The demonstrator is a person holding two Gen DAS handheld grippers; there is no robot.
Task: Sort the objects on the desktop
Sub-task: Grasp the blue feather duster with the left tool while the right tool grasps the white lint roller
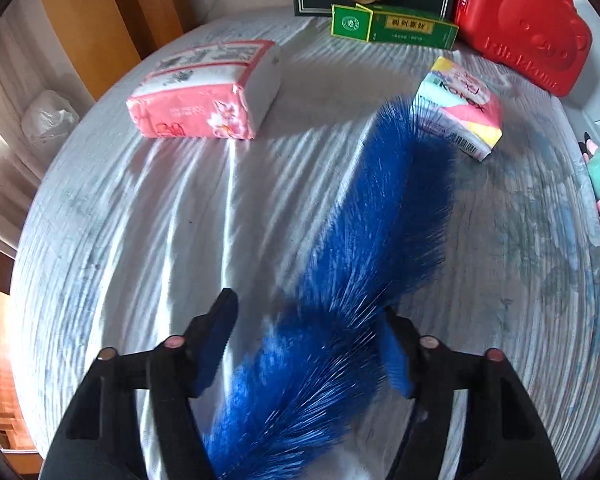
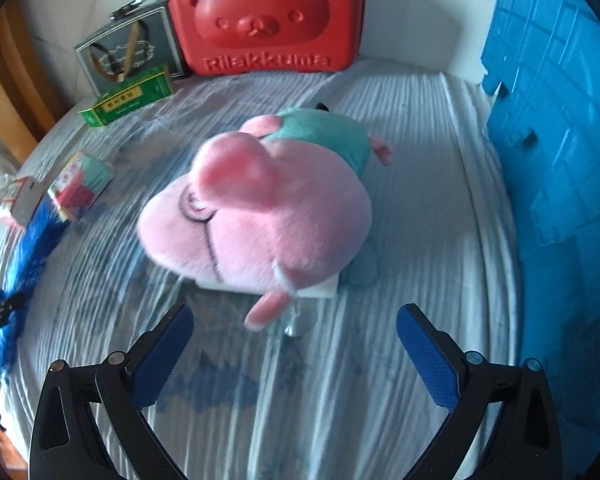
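Left black plastic two-finger gripper [image 1: 310, 336] and right black plastic two-finger gripper [image 2: 294, 340]: curved black linkage arms, round metallic pivot screws, ribbed blue rubber pads [image 2: 428, 356] lining the fingers' inner faces.

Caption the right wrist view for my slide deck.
Open right gripper poised before a pink plush toy on the cloth-covered table.

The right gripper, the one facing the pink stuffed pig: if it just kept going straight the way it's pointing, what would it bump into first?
Most likely the pink plush pig. The right gripper stands open, nothing between its fingers, and the toy's ear and head lie straight ahead on the striped cloth. Depth is hard to judge, so it could meet the cloth just short of the toy.
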